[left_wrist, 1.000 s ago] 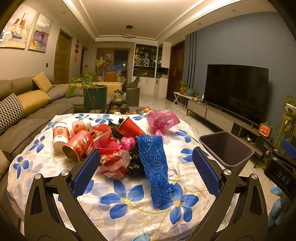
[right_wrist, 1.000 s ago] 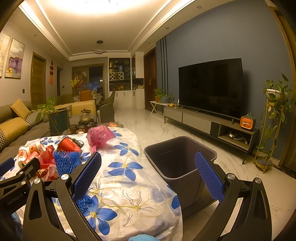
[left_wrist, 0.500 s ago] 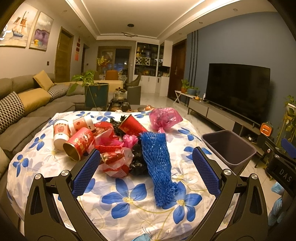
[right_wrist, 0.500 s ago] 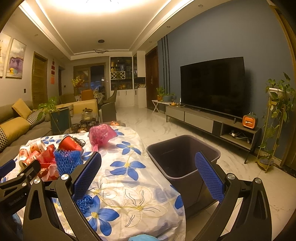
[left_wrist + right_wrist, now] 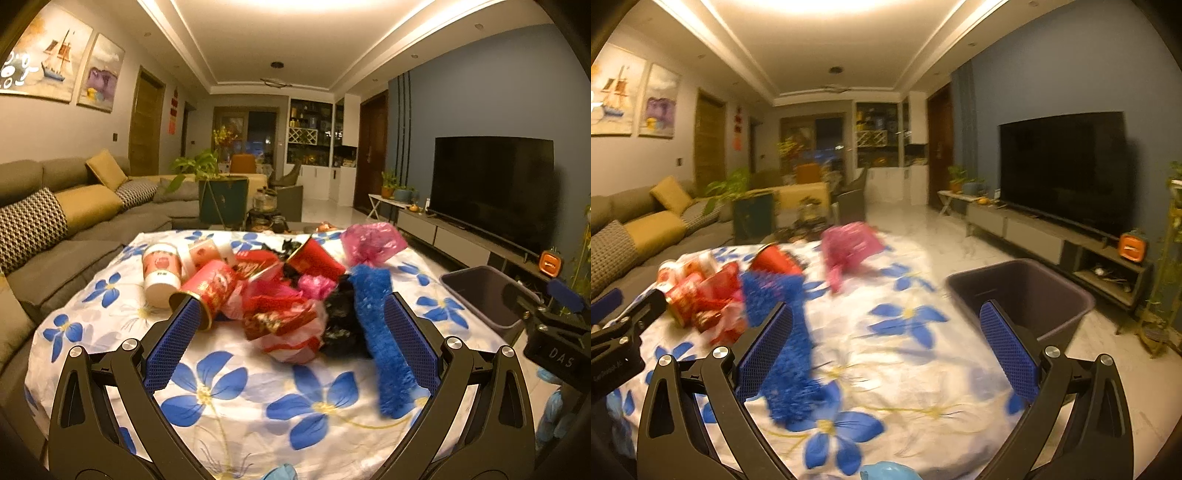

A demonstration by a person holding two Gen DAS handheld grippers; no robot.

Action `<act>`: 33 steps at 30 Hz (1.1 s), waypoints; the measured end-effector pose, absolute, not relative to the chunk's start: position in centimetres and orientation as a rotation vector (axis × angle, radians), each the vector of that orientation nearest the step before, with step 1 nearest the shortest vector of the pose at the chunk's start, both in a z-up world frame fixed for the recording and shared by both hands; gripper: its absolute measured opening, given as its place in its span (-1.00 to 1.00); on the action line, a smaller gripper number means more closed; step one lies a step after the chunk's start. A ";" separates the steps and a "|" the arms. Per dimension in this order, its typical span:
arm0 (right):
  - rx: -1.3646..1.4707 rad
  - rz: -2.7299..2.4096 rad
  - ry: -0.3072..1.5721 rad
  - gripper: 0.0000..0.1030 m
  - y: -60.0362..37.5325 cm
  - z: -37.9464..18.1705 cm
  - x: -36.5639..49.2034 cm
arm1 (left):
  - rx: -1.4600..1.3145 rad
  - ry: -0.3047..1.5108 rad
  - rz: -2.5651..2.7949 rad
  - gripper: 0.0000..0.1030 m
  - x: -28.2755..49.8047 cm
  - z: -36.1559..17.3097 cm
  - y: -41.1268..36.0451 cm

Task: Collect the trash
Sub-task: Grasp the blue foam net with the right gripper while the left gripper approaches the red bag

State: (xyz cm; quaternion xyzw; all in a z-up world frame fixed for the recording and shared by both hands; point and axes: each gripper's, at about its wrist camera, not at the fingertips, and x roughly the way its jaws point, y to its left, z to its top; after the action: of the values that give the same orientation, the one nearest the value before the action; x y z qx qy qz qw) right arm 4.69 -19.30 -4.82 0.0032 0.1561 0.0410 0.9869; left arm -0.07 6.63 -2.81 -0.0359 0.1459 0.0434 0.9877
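The trash pile (image 5: 280, 295) sits heaped toward the far-left part of the table (image 5: 229, 391), on a white cloth printed with blue flowers. The left wrist view gives it sharp: a red can (image 5: 205, 291) on its side with its open mouth facing the camera, a white cup (image 5: 161, 275) upright just behind it, crumpled red wrappers (image 5: 284, 317), a black bag (image 5: 341, 325) and a long blue foam net (image 5: 380, 332) trailing toward the near edge. A pink bag (image 5: 371, 242) lies apart at the far side, beside a tipped red cup (image 5: 317, 260).

The right wrist view blurs all of that; the pile is only red and blue smears at its left. What it does show well is the dark bin (image 5: 1027, 299) standing on the floor just off the table's right edge, and its inside looks bare as far as the rim lets me see. In the left wrist view only a corner of that bin shows.

Left gripper (image 5: 291, 345) hangs above the near edge, fingers spread wide, nothing between them, the pile framed in the gap. Right gripper (image 5: 886, 354) is likewise spread wide and holding nothing, over the cloth between net and bin. Each camera catches the other gripper's black body at its edge.

A sofa lines the left wall, a TV the right.
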 end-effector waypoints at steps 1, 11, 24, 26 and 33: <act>0.006 0.099 0.317 0.90 -18.9 -5.1 4.9 | -0.083 0.299 0.087 0.89 0.0 -3.2 7.1; -0.055 0.277 0.370 0.75 -13.4 -9.5 7.3 | -0.122 0.310 0.133 0.89 0.4 -5.4 9.3; -0.089 0.324 0.465 -0.22 -11.3 -13.2 10.4 | -0.169 0.329 0.150 0.89 1.8 -7.2 11.1; -0.083 0.324 0.481 -0.40 -11.4 -13.5 10.8 | -0.173 0.336 0.144 0.89 2.2 -7.5 11.0; -0.052 0.300 0.494 -0.76 -13.2 -13.3 10.8 | -0.173 0.345 0.116 0.88 3.6 -8.1 10.0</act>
State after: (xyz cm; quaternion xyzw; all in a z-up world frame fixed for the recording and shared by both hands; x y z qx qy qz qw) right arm 10.85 -13.17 -13.26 -0.0258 0.2436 0.1481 0.9582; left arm 3.59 9.95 -8.10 -0.0857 0.1716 0.0578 0.9797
